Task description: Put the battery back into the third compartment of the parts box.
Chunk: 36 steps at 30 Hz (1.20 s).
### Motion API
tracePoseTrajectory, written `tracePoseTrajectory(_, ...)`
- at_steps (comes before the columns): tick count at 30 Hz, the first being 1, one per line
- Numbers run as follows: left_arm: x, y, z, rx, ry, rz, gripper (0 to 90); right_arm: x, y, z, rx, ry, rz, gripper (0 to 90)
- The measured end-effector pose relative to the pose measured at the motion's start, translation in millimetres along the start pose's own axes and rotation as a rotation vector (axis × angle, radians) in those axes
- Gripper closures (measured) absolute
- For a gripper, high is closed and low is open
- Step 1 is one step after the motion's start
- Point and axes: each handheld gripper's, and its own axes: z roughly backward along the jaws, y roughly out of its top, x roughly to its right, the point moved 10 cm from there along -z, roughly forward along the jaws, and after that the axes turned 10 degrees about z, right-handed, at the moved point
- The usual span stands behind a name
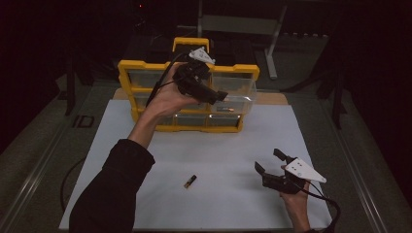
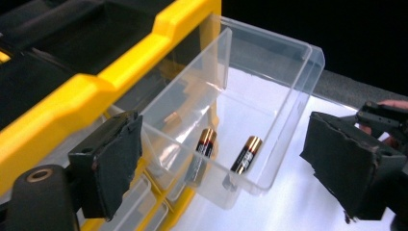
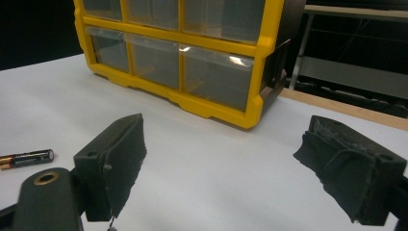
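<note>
Am holding left gripper [image 2: 221, 159] spread over drawer [image 2: 269, 96], two batteries [image 2: 246, 154] probably lying beneath; right gripper [image 3: 240, 168] hovering spread, empty.

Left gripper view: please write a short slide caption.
Open hand-held gripper above a pulled-out clear drawer holding two batteries.

I see a bright yellow plastic drawer cabinet [image 1: 145, 65] with see-through clear drawers. One clear plastic drawer [image 2: 269, 62] holds two black batteries with copper-gold tops [image 2: 246, 154]. Another black and gold battery [image 1: 189, 181] lies on the plain white table sheet [image 1: 233, 145]. My left gripper [image 1: 221, 97] is black with dark grey pads. My right gripper [image 1: 269, 160] is black too, with a light grey plate on top. The sleeve [image 1: 111, 194] is black.
</note>
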Motion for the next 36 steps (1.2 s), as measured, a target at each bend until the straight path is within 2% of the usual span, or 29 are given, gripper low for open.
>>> tracePoseTrajectory(5, 2.4, -7.2, -0.6, -0.033, -0.017, -0.010, 8.8, 0.0, 0.0, 0.1, 0.000, 0.000, -0.001, 14.3)
tracePoseTrajectory(19, 9.2, -22.2, -3.5, -0.089, -0.029, -0.046, 6.8, 0.3, 0.1, 0.5, 0.000, -0.001, 0.000, 14.3)
tracePoseTrajectory(24, 8.2, -31.8, -5.1, -0.132, -0.009, -0.062, 5.9, 0.3, 0.2, 0.7, 0.001, -0.001, -0.001, 14.3)
tracePoseTrajectory(36, 10.9, -49.1, -6.2, -0.182, -0.013, -0.078, 5.0, 0.1, 0.2, 0.8, 0.000, -0.001, -0.001, 14.3)
